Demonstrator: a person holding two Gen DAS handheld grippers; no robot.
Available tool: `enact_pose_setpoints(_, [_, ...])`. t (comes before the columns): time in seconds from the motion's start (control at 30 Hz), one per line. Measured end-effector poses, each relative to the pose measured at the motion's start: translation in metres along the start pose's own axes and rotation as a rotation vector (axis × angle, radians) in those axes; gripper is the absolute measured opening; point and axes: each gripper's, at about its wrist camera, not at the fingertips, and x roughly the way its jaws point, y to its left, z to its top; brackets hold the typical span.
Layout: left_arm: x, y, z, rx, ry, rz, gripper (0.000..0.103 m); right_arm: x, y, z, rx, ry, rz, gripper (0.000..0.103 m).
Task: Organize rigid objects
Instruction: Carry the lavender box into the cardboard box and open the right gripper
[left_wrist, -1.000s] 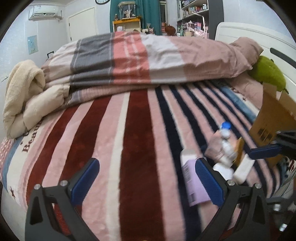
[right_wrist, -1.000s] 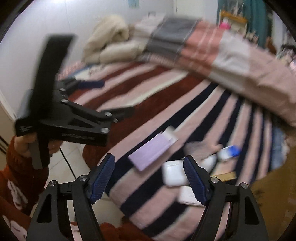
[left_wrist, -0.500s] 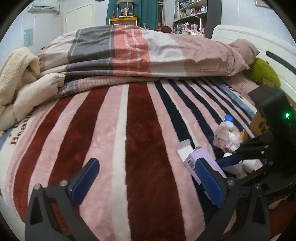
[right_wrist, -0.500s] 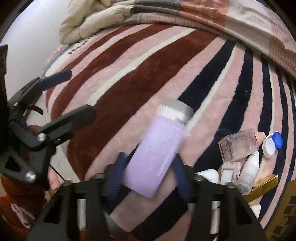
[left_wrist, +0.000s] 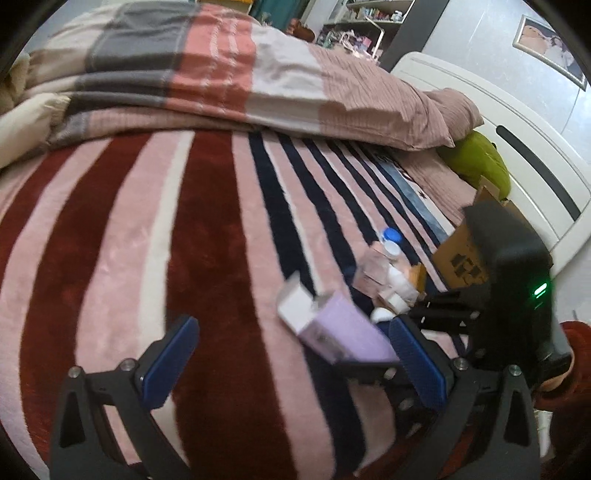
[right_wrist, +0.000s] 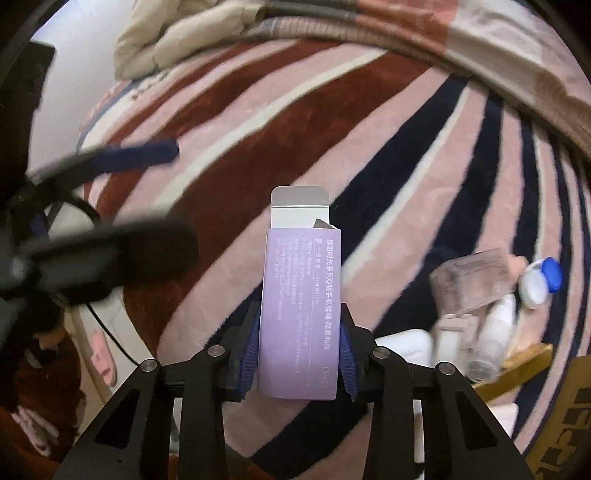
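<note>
My right gripper (right_wrist: 300, 338) is shut on a lilac carton (right_wrist: 300, 295) with an open white end flap, held a little above the striped blanket. The same lilac carton (left_wrist: 338, 330) shows in the left wrist view, just left of the right gripper's black body (left_wrist: 517, 291). My left gripper (left_wrist: 291, 363) is open and empty over the blanket, its right finger close beside the carton. A cluster of small items lies on the bed: a clear square bottle (right_wrist: 471, 282), a blue-capped white case (right_wrist: 541, 282), a white dropper bottle (right_wrist: 493, 336) and a white block (right_wrist: 456, 326).
A brown cardboard box (left_wrist: 465, 254) stands at the bed's right side near a green plush (left_wrist: 476, 164) and the white headboard (left_wrist: 517, 147). A folded striped duvet (left_wrist: 221, 74) fills the far end. The bed's edge and floor lie at the left in the right wrist view (right_wrist: 110, 325).
My right gripper moved onto the lilac carton, shut on it and lifted it off the blanket. My left gripper swung right, closer to the items.
</note>
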Motion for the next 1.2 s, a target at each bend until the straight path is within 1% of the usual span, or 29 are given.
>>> enact_pose_setpoints(0.13, [-0.011,-0.02,0.015,-0.007,0.0,-0.07,0.101,-0.049,-0.002,-0.003,-0.021,-0.1,0.014,0.033])
enact_pose_setpoints(0.2, [-0.018,-0.039,0.028,0.009,-0.014,-0.12,0.094,-0.08,-0.005,-0.007,-0.038,-0.157,0.022,0.033])
enact_pose_setpoints(0.23, [-0.022,-0.052,0.034,0.021,-0.018,-0.153,0.092,-0.092,-0.007,-0.009,-0.037,-0.178,0.029,0.033])
enact_pose_setpoints(0.27, [-0.025,-0.065,0.042,0.03,-0.02,-0.181,0.087,-0.102,-0.009,-0.01,-0.032,-0.195,0.035,0.033])
enact_pose_setpoints(0.3, [-0.026,-0.076,0.048,0.047,-0.036,-0.187,0.082,-0.118,-0.015,-0.014,-0.023,-0.218,0.044,0.033])
enact_pose_setpoints(0.33, [-0.026,-0.093,0.056,0.064,-0.038,-0.207,0.079,-0.128,-0.018,-0.015,-0.019,-0.233,0.046,0.033])
enact_pose_setpoints(0.37, [-0.026,-0.104,0.062,0.077,-0.039,-0.222,0.071,-0.139,-0.021,-0.017,-0.014,-0.248,0.044,0.033])
enact_pose_setpoints(0.4, [-0.024,-0.117,0.069,0.091,-0.038,-0.24,0.059,-0.15,-0.026,-0.019,-0.006,-0.266,0.037,0.033])
enact_pose_setpoints(0.47, [-0.019,-0.148,0.08,0.122,-0.022,-0.274,0.045,-0.177,-0.042,-0.028,0.02,-0.307,0.022,0.033])
enact_pose_setpoints(0.57, [-0.01,-0.194,0.096,0.171,-0.023,-0.299,0.044,-0.209,-0.069,-0.04,0.073,-0.348,0.008,0.033])
enact_pose_setpoints(0.73, [0.022,-0.272,0.119,0.263,0.022,-0.348,0.043,-0.252,-0.124,-0.069,0.182,-0.381,-0.05,0.033])
enact_pose_setpoints(0.77, [0.033,-0.289,0.123,0.276,0.044,-0.364,0.043,-0.259,-0.138,-0.076,0.211,-0.378,-0.061,0.033])
enact_pose_setpoints(0.9, [0.073,-0.332,0.134,0.304,0.123,-0.399,0.043,-0.266,-0.185,-0.095,0.312,-0.346,-0.075,0.033])
enact_pose_setpoints(1.0, [0.1,-0.348,0.136,0.304,0.195,-0.417,0.044,-0.266,-0.205,-0.104,0.348,-0.298,-0.083,0.033])
enact_pose_setpoints(1.07, [0.109,-0.352,0.134,0.301,0.225,-0.408,0.045,-0.26,-0.211,-0.109,0.359,-0.263,-0.086,0.033])
enact_pose_setpoints(1.13, [0.112,-0.352,0.13,0.314,0.232,-0.363,0.054,-0.254,-0.214,-0.111,0.368,-0.215,-0.107,0.035])
enact_pose_setpoints(1.17, [0.111,-0.351,0.128,0.324,0.226,-0.332,0.069,-0.252,-0.214,-0.111,0.372,-0.202,-0.127,0.041])
enact_pose_setpoints(1.2, [0.109,-0.348,0.127,0.33,0.216,-0.317,0.08,-0.249,-0.215,-0.11,0.373,-0.189,-0.15,0.047])
